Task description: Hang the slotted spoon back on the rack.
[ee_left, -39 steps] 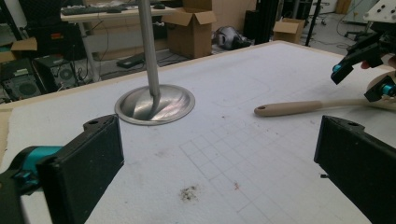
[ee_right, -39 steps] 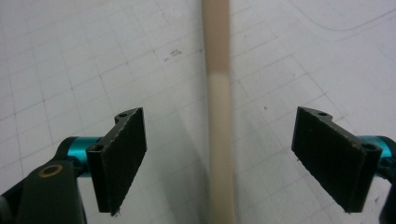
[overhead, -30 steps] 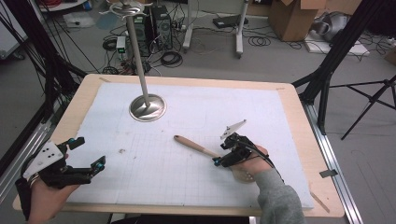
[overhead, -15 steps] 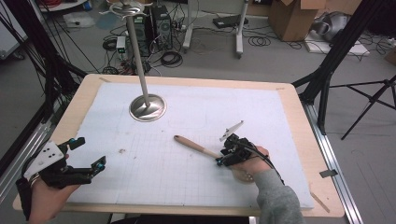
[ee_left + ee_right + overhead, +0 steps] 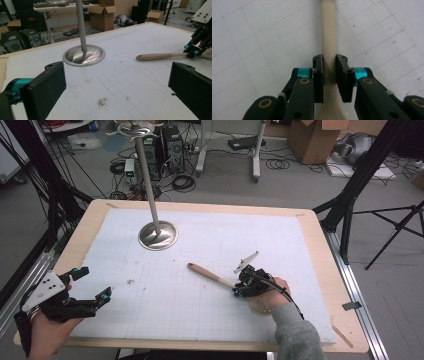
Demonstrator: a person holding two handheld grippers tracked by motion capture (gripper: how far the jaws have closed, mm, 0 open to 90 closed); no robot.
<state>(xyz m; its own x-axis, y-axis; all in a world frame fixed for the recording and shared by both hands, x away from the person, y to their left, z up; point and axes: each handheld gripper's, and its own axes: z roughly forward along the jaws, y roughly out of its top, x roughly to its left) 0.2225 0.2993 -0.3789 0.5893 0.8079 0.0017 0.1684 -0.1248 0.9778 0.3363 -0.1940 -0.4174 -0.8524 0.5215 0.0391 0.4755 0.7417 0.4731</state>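
A beige wooden utensil (image 5: pixel 207 274) lies on the white gridded mat (image 5: pixel 200 320), its handle end pointing up-left toward the middle. My right gripper (image 5: pixel 237 290) sits over the utensil's near part. In the right gripper view its jaws have just been closing, and the right gripper (image 5: pixel 329 72) now has both pads pressed on the sides of the utensil (image 5: pixel 328 30). My left gripper (image 5: pixel 93 282) rests at the front left, open with nothing between its jaws. The left gripper view looks between the open left gripper (image 5: pixel 117 87) jaws across the mat to the utensil (image 5: pixel 160 56) and the right gripper (image 5: pixel 193 48).
A metal stand (image 5: pixel 158 235) with a round base and a tall pole rises at the back left of the mat. Its round base (image 5: pixel 83 56) is ahead of my left gripper. Small dark crumbs (image 5: pixel 102 101) dot the mat. The wooden table edge (image 5: pixel 345 285) borders the mat.
The right gripper's jaws have drawn together around the utensil's handle. Both hands have stayed where they were, and the utensil has not shifted.
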